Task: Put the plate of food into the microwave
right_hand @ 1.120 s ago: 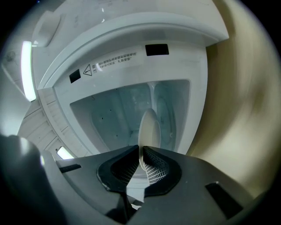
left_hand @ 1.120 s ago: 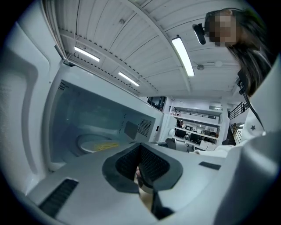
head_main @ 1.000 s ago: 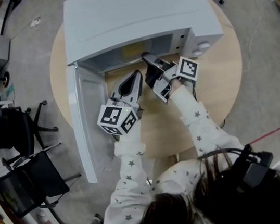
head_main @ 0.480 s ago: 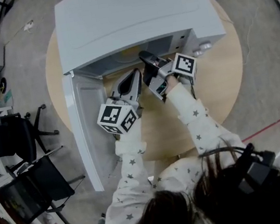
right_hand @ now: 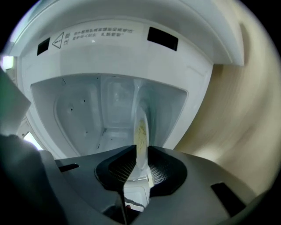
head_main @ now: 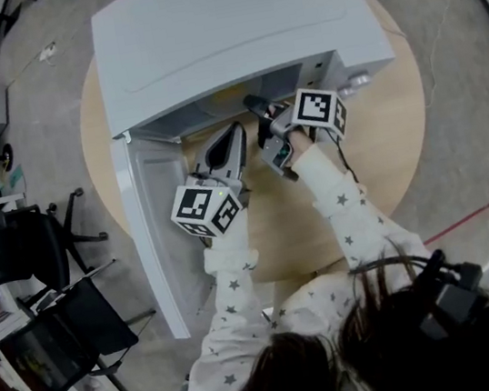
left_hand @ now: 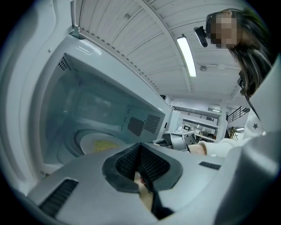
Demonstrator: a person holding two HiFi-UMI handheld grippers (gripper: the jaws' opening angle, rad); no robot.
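Observation:
A white microwave (head_main: pixel 227 27) stands on a round wooden table (head_main: pixel 382 131), its door (head_main: pixel 164 239) swung open to the left. My right gripper (head_main: pixel 255 105) reaches into the cavity and is shut on the rim of a white plate (right_hand: pixel 141 132) with yellow food on it. The right gripper view shows that plate edge-on between the pads. In the left gripper view the plate (left_hand: pixel 99 144) sits low inside the cavity. My left gripper (head_main: pixel 233 133) is shut with nothing in it, just outside the opening, left of the right gripper (left_hand: pixel 178 140).
The open door stands out over the table's left edge. Black office chairs (head_main: pixel 54 330) stand on the floor at the left. The microwave's control panel (head_main: pixel 335 70) is at the right of the opening. Bare tabletop lies in front of the microwave.
My right gripper has pushed a little farther into the microwave with the plate. The left gripper has stayed almost where it was.

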